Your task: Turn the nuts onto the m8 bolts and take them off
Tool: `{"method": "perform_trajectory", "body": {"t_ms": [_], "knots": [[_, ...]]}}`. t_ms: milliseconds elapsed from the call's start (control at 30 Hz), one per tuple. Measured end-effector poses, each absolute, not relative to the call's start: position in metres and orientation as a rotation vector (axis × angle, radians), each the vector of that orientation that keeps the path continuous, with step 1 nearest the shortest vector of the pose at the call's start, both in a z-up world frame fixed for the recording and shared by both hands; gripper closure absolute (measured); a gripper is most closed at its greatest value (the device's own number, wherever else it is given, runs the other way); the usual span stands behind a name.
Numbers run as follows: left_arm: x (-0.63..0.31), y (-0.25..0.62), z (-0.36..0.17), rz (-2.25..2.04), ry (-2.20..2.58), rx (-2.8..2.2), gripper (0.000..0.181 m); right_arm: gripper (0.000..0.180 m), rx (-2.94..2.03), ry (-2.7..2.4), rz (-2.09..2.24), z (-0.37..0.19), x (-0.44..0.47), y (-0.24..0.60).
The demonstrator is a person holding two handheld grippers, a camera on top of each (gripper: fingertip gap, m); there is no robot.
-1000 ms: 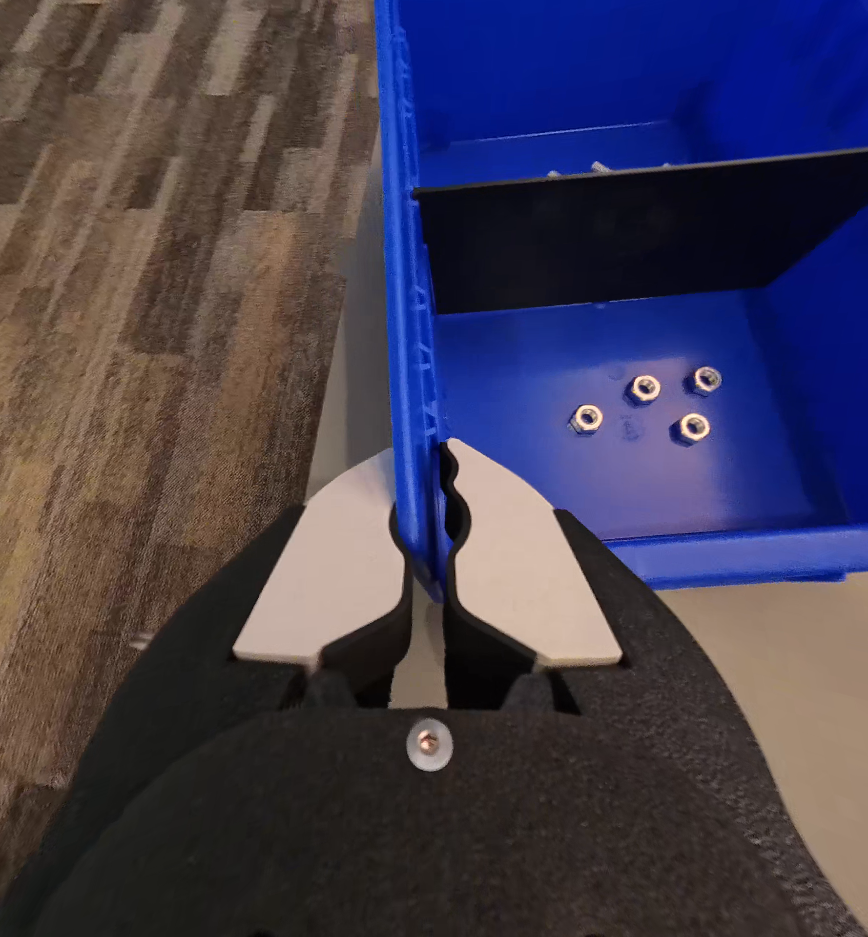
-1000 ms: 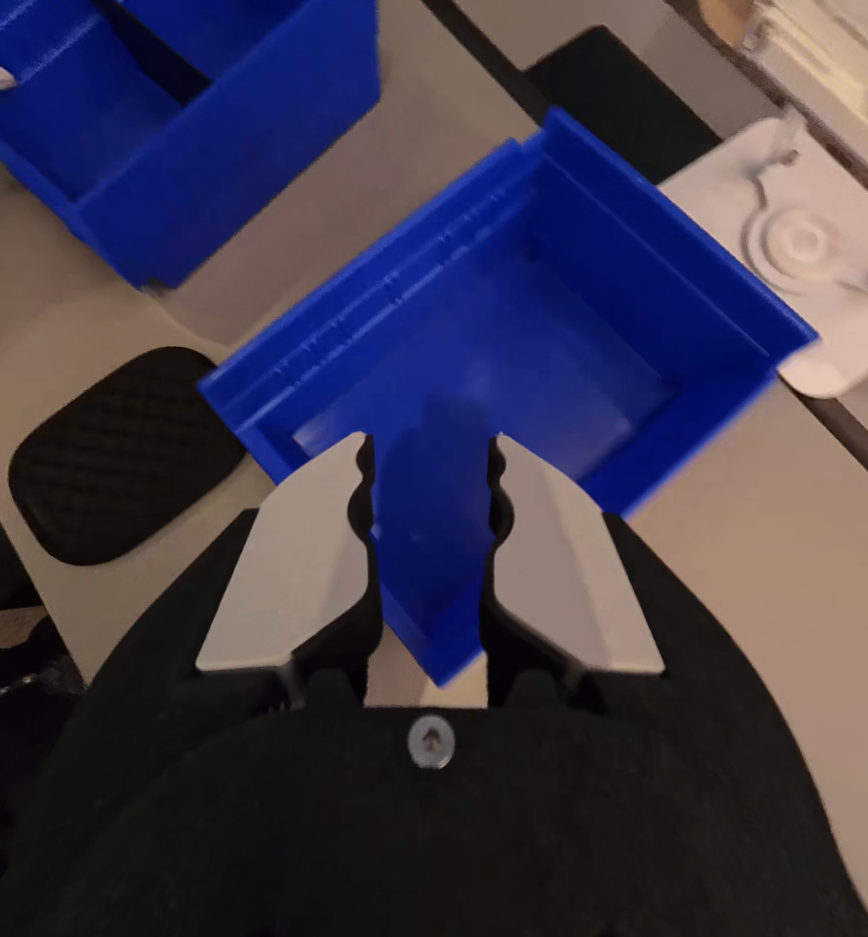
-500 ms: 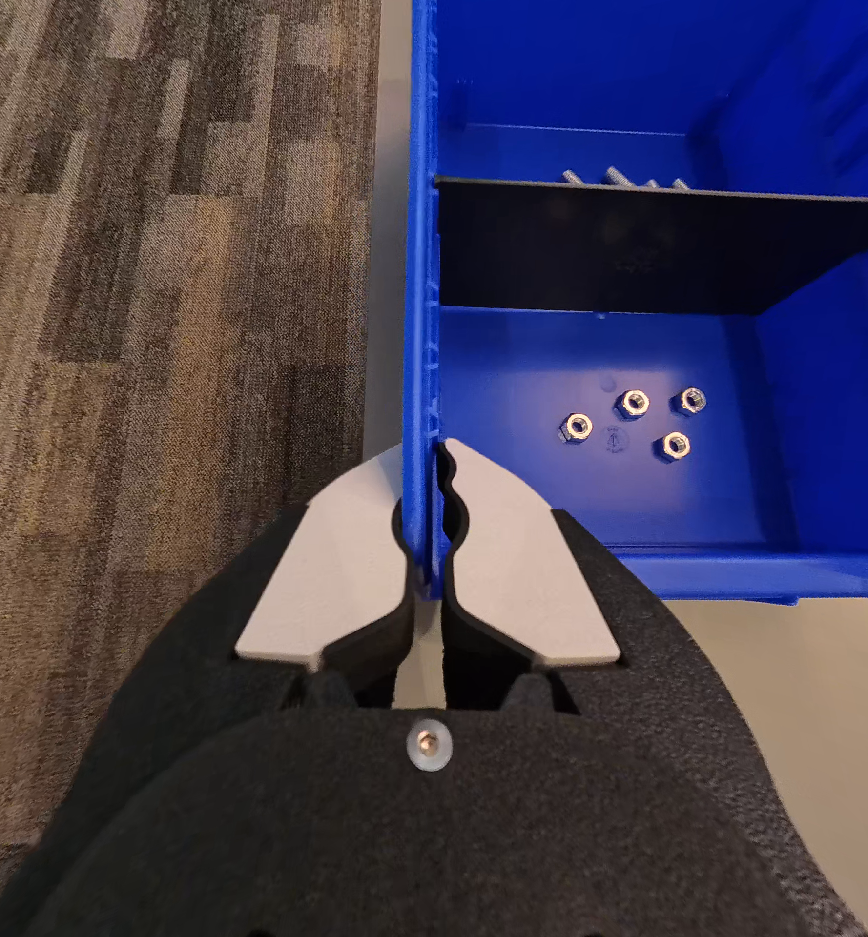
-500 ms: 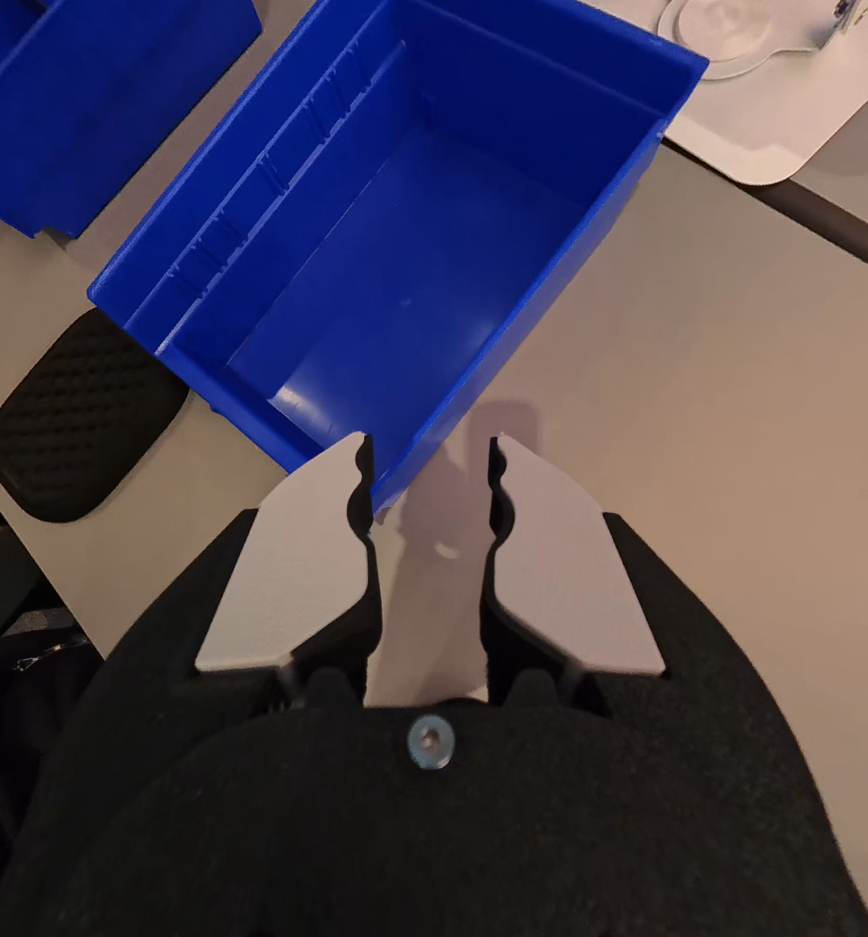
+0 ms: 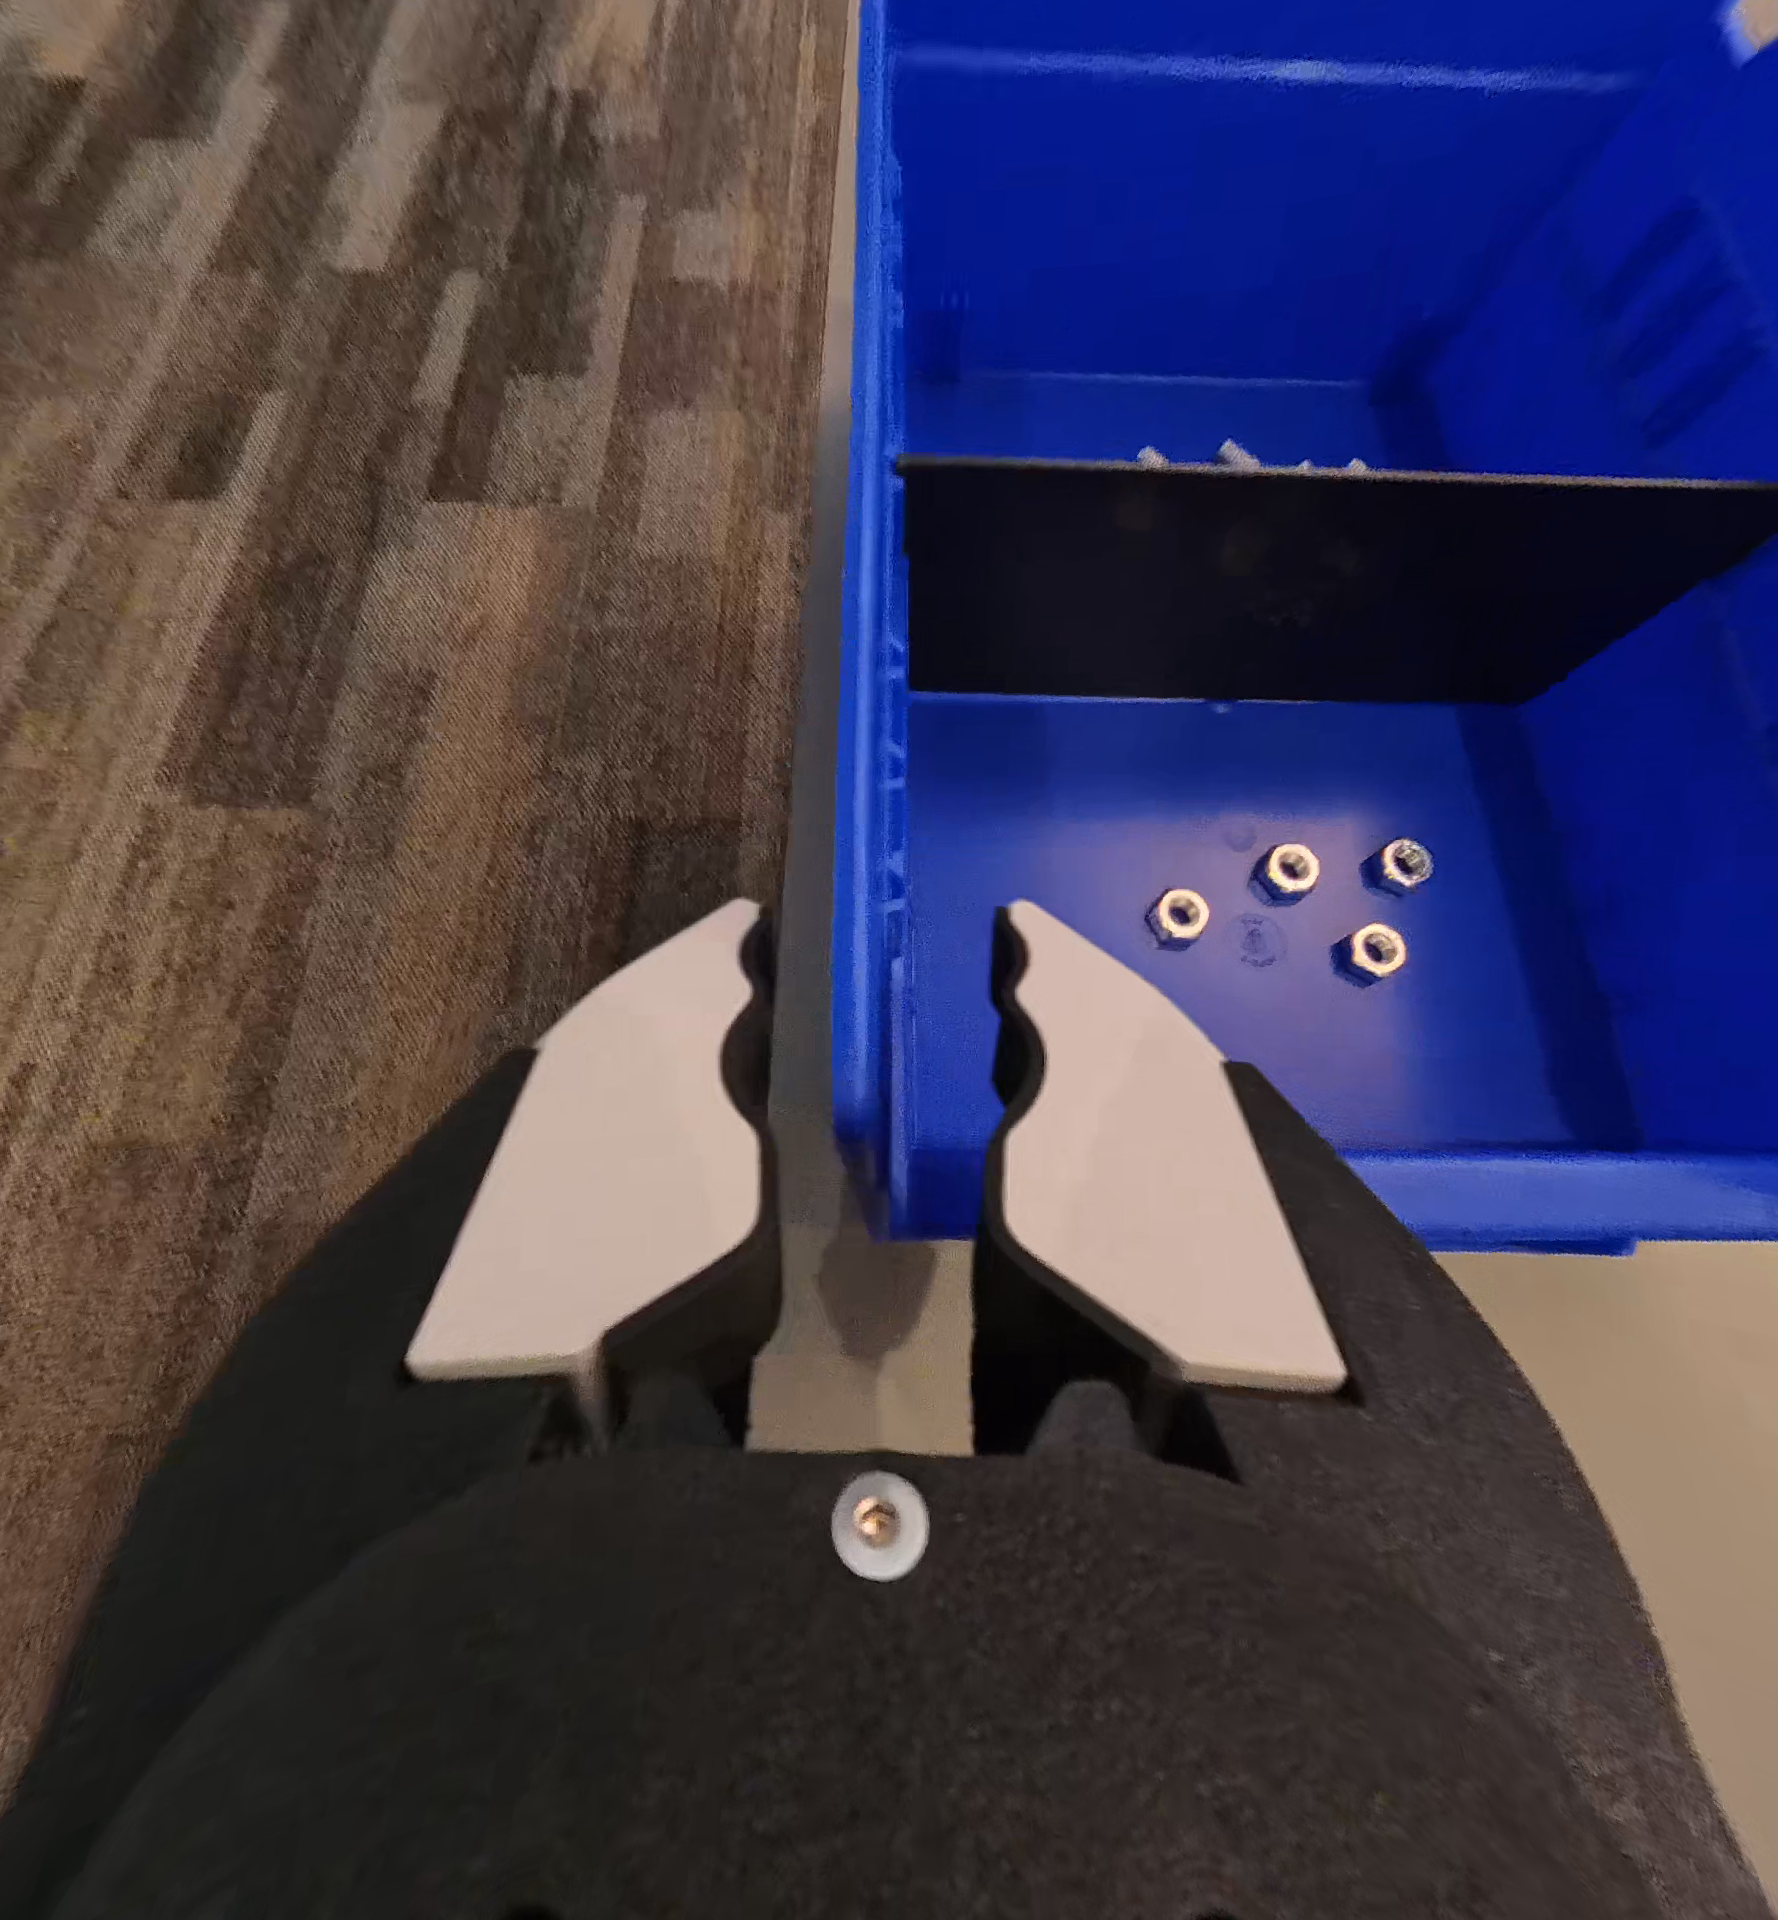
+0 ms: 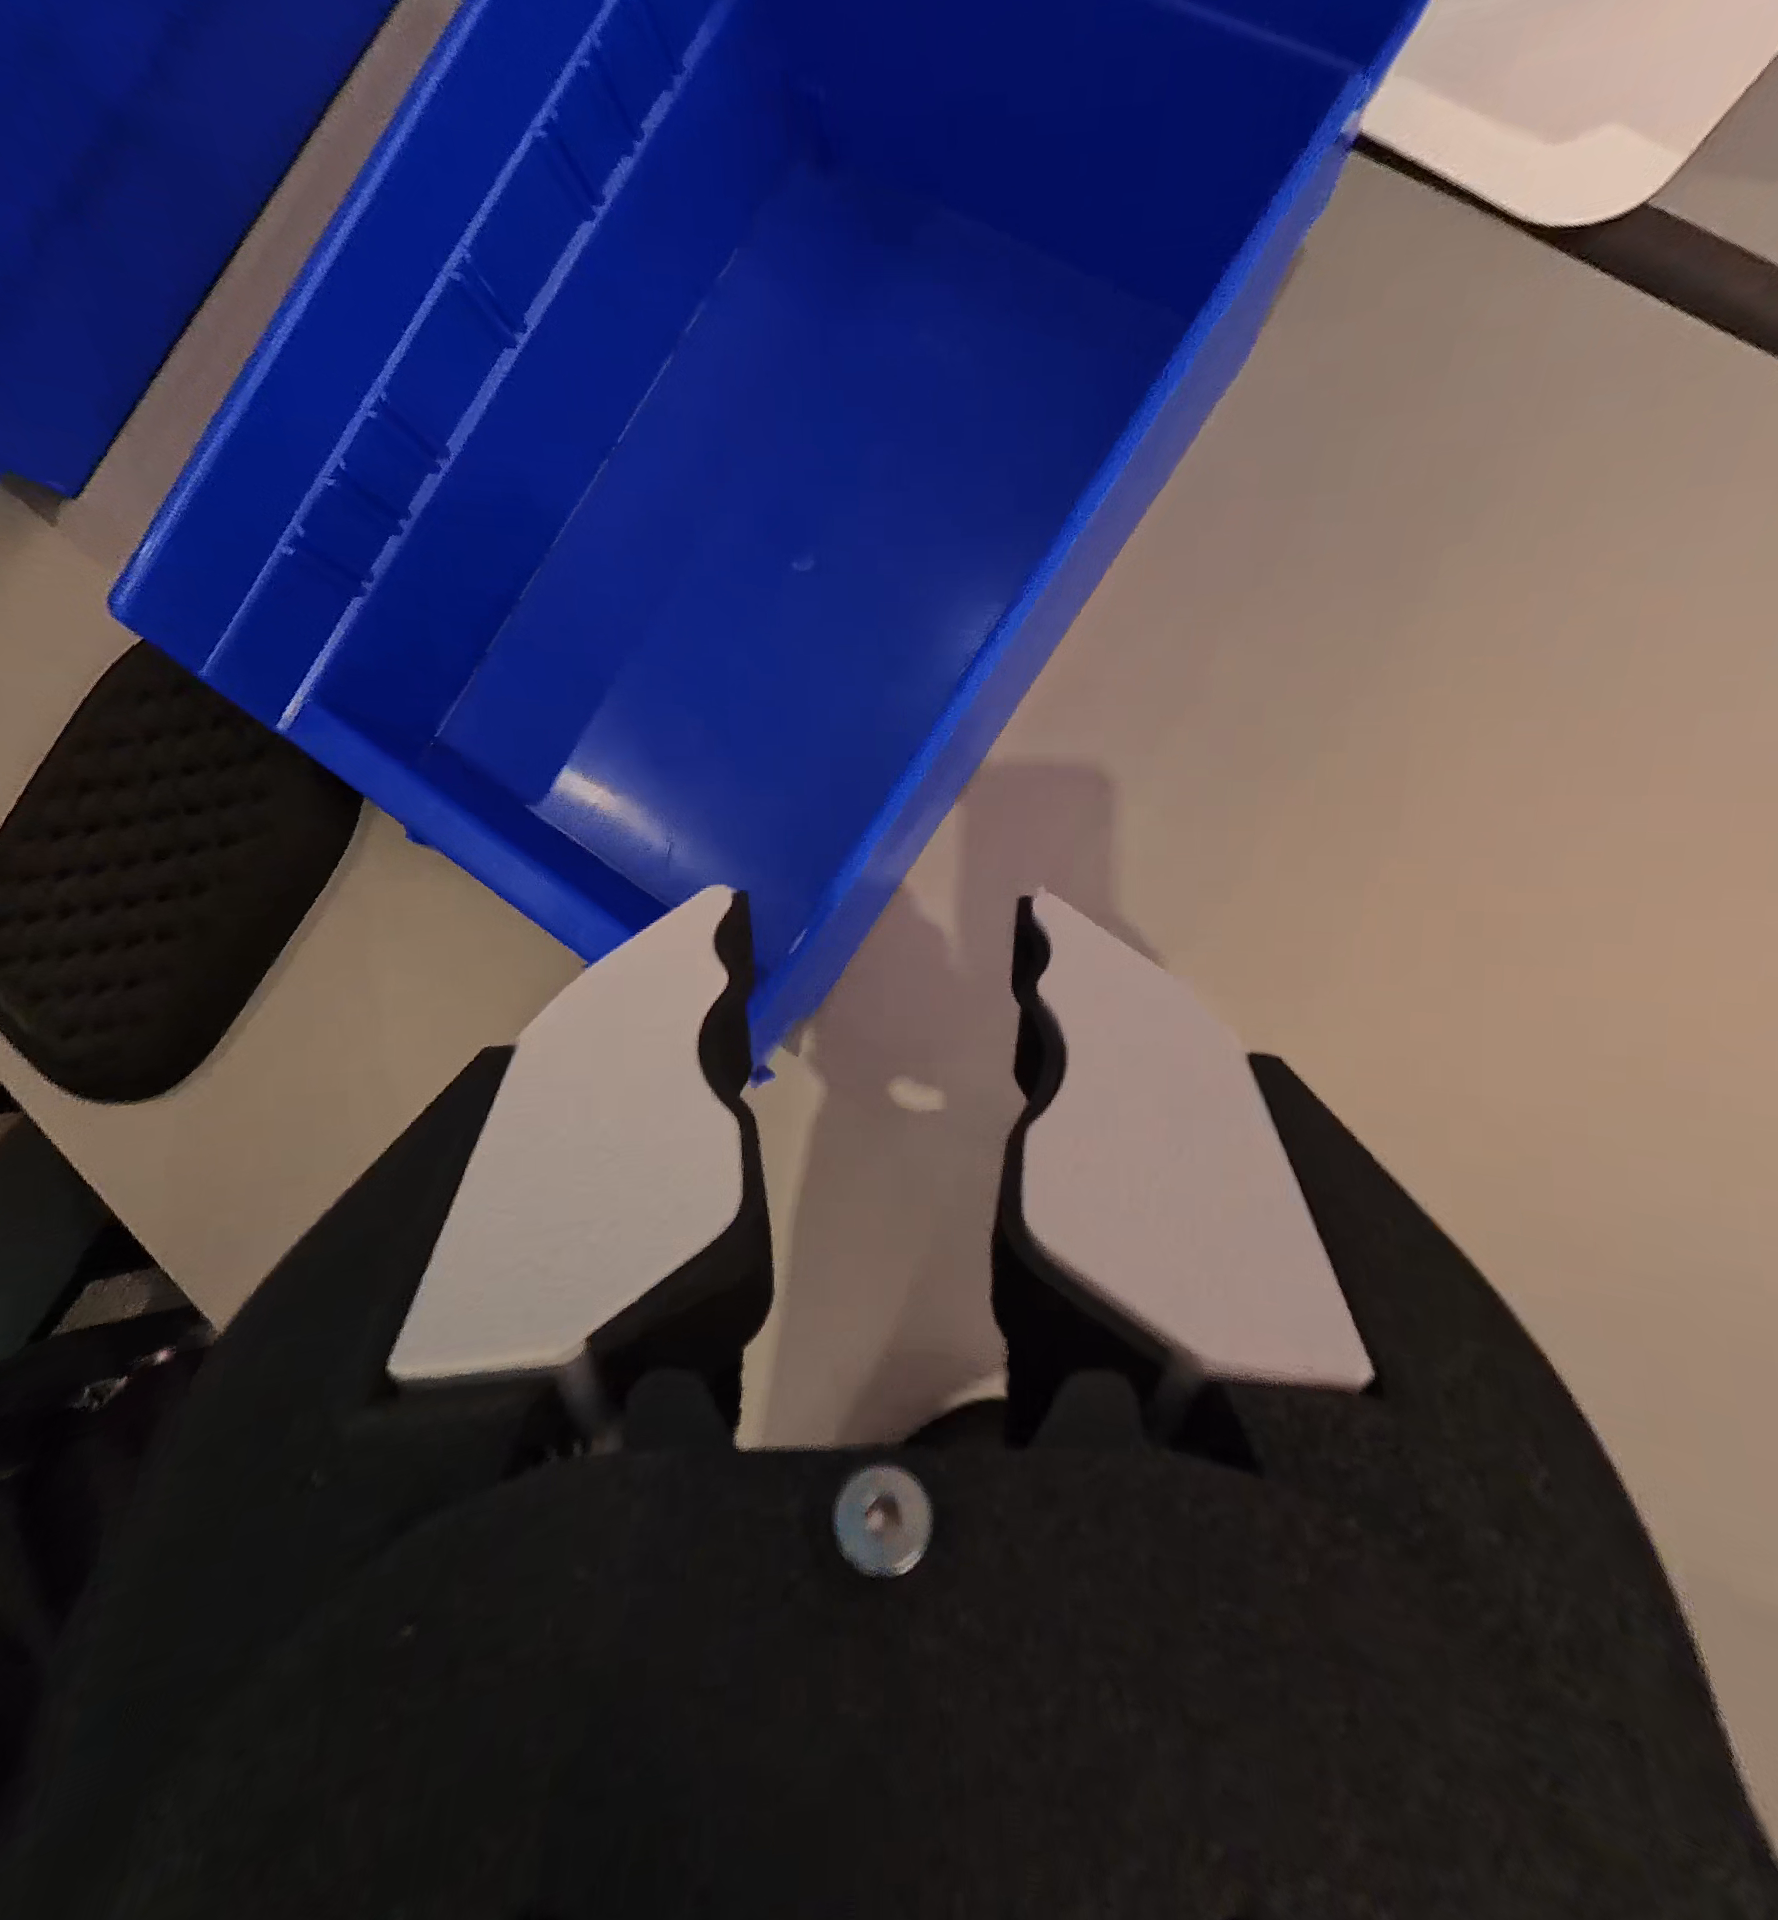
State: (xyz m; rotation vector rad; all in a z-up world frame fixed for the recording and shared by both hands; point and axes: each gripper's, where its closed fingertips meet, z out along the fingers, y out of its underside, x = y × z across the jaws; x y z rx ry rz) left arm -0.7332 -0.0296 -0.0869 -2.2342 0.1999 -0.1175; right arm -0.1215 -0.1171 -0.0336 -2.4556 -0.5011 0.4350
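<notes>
A blue bin stands at the table's left edge, split by a black divider. Several silver nuts lie in its near compartment. Bolt tips show just above the divider in the far compartment. My left gripper is open, its jaws straddling the bin's left wall at the near corner without clamping it. My right gripper is open and empty above the near right corner of a second, empty blue bin.
The beige table has bare room to the right of the empty bin. A black padded piece lies at the table's near left edge. A white plate-like object sits at the far right. Carpet floor lies left of the table. Some 60 cm of space lies between my two pairs of fingers. My right tips are roughly 30 cm from the white plate-like object.
My left gripper has opened and let go of the divided bin's left wall. My right gripper has moved back and right, off the empty bin, staying open.
</notes>
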Motion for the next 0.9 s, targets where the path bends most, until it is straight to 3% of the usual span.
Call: {"method": "perform_trajectory", "body": {"t_ms": [100,267,433,567,900], "knots": [[-0.734,-0.036,-0.070,-0.100,0.186,-2.141,0.124,0.123,-2.449,-0.401,0.400,-0.036,-0.129,-0.107],[-0.743,-0.065,-0.032,-0.031,0.050,-1.974,0.129,0.117,-2.533,-0.297,0.430,-0.057,-0.158,-0.084],[-0.720,-0.104,-0.007,-0.050,0.039,-1.892,0.136,0.161,-2.797,-0.297,0.122,-0.099,-0.138,-0.072],[-0.695,-0.131,0.001,-0.049,0.077,-1.890,0.136,0.170,-2.941,-0.306,0.177,-0.124,-0.139,-0.075],[-0.631,-0.164,0.023,-0.064,0.182,-1.819,0.142,0.175,-2.945,-0.178,0.321,-0.123,-0.090,-0.060]]}}
